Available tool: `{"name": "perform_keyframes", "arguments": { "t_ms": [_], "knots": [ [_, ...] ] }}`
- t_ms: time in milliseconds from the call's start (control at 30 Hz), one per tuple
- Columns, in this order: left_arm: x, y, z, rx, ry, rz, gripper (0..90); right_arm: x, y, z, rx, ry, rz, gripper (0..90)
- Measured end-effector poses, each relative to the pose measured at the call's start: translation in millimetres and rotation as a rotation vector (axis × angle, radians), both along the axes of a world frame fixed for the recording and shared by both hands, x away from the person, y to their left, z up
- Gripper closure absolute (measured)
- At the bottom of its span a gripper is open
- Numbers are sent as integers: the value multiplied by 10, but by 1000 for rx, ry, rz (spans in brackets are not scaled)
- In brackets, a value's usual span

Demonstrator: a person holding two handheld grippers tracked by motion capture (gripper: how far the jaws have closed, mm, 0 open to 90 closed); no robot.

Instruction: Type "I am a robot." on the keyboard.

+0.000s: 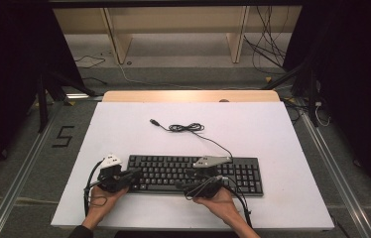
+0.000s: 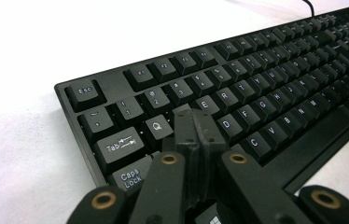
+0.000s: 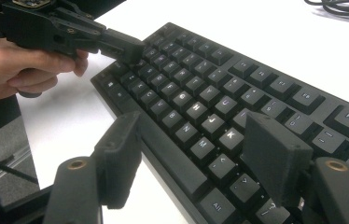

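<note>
A black keyboard (image 1: 163, 168) lies on the white table top (image 1: 124, 129) near the front edge. Its cable (image 1: 186, 127) runs back to a loose coil with the plug lying free. My left gripper (image 1: 136, 174) is at the keyboard's left end, shut with nothing between its jaws. In the left gripper view its tips (image 2: 196, 123) rest over the keys beside Q on the keyboard (image 2: 266, 93). My right gripper (image 1: 182, 187) hovers over the keyboard's middle. Its jaws (image 3: 193, 126) stand open above the letter keys (image 3: 196, 88), empty. The left gripper (image 3: 126, 46) and the hand (image 3: 18, 65) holding it show beyond.
The white top sits on a wooden table whose far edge (image 1: 188, 95) shows. Behind it are wooden frame legs (image 1: 116, 39) and floor cables (image 1: 268, 44). Metal rails (image 1: 20, 168) flank the table. The coiled cable (image 3: 340, 7) lies past the keyboard.
</note>
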State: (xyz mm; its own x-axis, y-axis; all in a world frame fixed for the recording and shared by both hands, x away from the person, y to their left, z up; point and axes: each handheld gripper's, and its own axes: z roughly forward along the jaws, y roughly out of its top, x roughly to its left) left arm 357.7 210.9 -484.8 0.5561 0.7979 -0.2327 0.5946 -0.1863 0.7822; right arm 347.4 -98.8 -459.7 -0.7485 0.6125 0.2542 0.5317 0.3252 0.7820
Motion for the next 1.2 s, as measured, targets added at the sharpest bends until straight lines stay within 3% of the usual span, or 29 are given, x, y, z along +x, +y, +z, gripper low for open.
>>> {"name": "perform_keyframes", "arguments": {
  "t_ms": [1200],
  "knots": [
    [26,-29,-32,42,36,-5,890,-27,-23,28,7,-17,1,349]
  ]
}}
